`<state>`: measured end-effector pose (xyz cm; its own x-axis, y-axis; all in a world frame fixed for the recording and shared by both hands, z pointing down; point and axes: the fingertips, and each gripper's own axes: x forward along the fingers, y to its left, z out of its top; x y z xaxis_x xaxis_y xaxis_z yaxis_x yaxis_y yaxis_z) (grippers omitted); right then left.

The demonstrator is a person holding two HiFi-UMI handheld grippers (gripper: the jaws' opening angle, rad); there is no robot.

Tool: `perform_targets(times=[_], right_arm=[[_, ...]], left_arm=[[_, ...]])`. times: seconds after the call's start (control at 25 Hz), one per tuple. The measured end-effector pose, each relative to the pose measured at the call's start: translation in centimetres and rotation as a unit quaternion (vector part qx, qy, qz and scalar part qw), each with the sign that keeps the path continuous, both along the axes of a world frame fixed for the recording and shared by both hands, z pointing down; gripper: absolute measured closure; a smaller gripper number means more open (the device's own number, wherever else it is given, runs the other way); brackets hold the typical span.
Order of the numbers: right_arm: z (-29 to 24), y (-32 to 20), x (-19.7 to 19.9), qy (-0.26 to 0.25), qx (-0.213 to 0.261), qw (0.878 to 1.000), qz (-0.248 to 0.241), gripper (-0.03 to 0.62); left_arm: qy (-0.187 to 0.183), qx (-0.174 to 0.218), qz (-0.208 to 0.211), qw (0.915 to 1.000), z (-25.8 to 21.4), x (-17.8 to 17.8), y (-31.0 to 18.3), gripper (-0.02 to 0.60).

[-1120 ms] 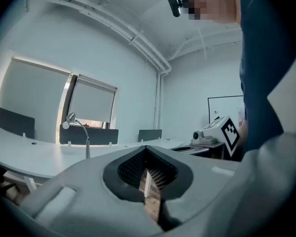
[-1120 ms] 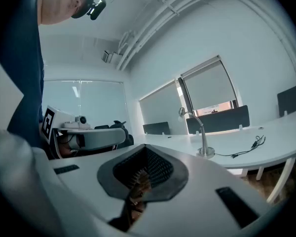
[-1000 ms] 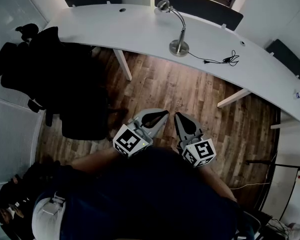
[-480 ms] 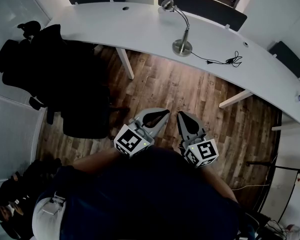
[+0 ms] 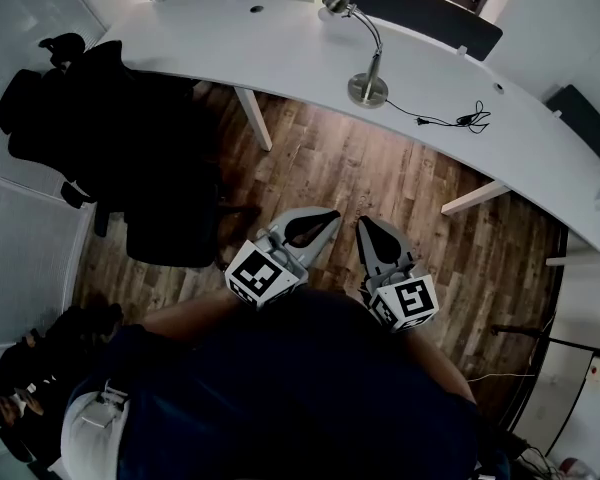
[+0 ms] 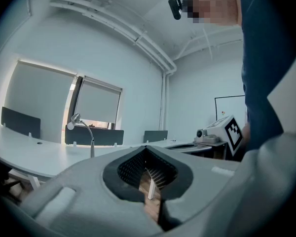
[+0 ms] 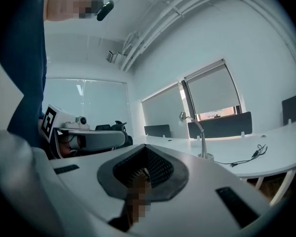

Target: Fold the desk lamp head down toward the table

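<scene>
Between us and the surface lies open wooden floor, with a black office chair at the left and dark partition panels along the far edge. The desk lamp stands on the surface, its neck arched and head raised, with a black cord trailing to its right. It sits well apart from both grippers, ahead of them. The left gripper and right gripper are held level by our body, each with jaws pressed together and empty (only floor shows behind the tips). Their cubes bear square black-and-white markers
</scene>
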<state>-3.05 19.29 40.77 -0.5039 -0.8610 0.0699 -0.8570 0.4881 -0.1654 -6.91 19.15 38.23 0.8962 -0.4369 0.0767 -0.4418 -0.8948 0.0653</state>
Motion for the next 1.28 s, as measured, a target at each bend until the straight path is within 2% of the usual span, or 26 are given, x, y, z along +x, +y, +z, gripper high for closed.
perform_targets(times=[0.36, 0.64, 0.76, 0.96, 1.28], right_arm=[[1.9, -0.3, 2.2, 0.002, -0.014, 1.0, -0.028, 0.583], [2.1, -4.0, 3.3, 0.009, -0.009, 1.0, -0.016, 0.583], [2.2, -7.0, 3.7, 0.015, -0.006, 1.0, -0.004, 0.583], [1.8, -13.0, 3.2, 0.018, -0.012, 1.0, 0.019, 0.583], [0.7, -21.8, 2.6, 0.031, -0.016, 0.997, 0.068, 0.583]], left_arm=[[0.01, -0.006, -0.054, 0.9985, 0.6, 2.2, -1.2, 0.575], [0.01, 0.015, -0.062, 0.9979, 0.3, 2.2, -5.4, 0.575], [0.023, 0.014, -0.057, 0.998, 0.0, 2.2, -8.6, 0.575], [0.008, 0.032, -0.025, 0.9991, 0.1, 1.7, -14.7, 0.575], [0.022, 0.051, 0.009, 0.9984, -1.8, 0.7, -24.2, 0.575]])
